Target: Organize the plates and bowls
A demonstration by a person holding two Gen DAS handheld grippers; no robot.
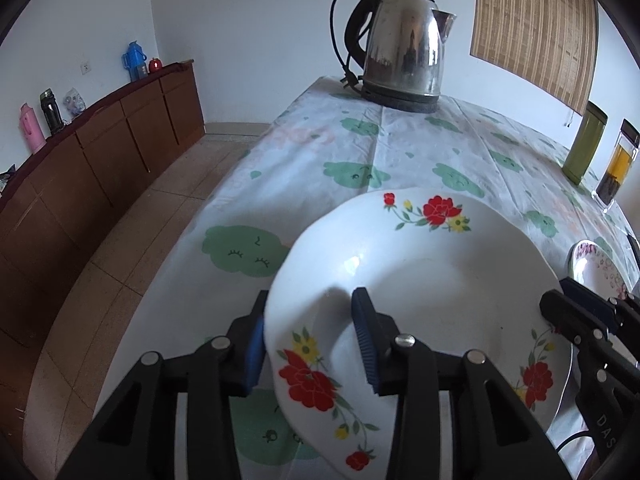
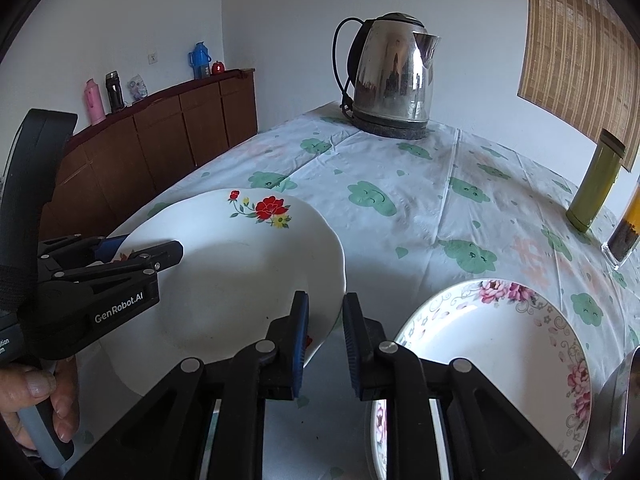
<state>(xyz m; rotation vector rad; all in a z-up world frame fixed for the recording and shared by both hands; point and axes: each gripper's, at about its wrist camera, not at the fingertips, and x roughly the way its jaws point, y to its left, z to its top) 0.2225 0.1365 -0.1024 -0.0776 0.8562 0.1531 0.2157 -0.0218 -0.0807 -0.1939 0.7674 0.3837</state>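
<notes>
The left gripper (image 1: 314, 344), black with blue ribbed pads, clamps the near rim of a white ceramic plate painted with red and yellow flowers (image 1: 420, 280), 1 finger under the rim and 1 on its upper face. In the right wrist view the same gripper (image 2: 150, 252) reaches in from 9 o'clock, a person's hand (image 2: 36, 396) wrapped around its grey handle at 8 o'clock. The plate (image 2: 236, 276) is tilted, its far edge raised above the table.

The right gripper (image 2: 325, 340) has its jaws nearly together, a narrow gap between the pads, the left pad over the plate's right edge; whether the pads touch the rim cannot be told. It shows at 3 o'clock in the left wrist view (image 1: 576, 312).

A second white plate with a pink floral border (image 2: 520, 340) lies flat on the table at 4 o'clock, just beside the held one. Both sit over a white plastic tablecloth printed with green cloud faces (image 2: 400, 208). At 12 o'clock stands a stainless steel electric kettle (image 2: 394, 76); at 2 o'clock a green cylindrical tumbler (image 2: 596, 184) and, near it, a clear glass tea bottle (image 2: 626, 232). A brown wooden sideboard (image 2: 168, 136) runs along the wall at 10 o'clock.
</notes>
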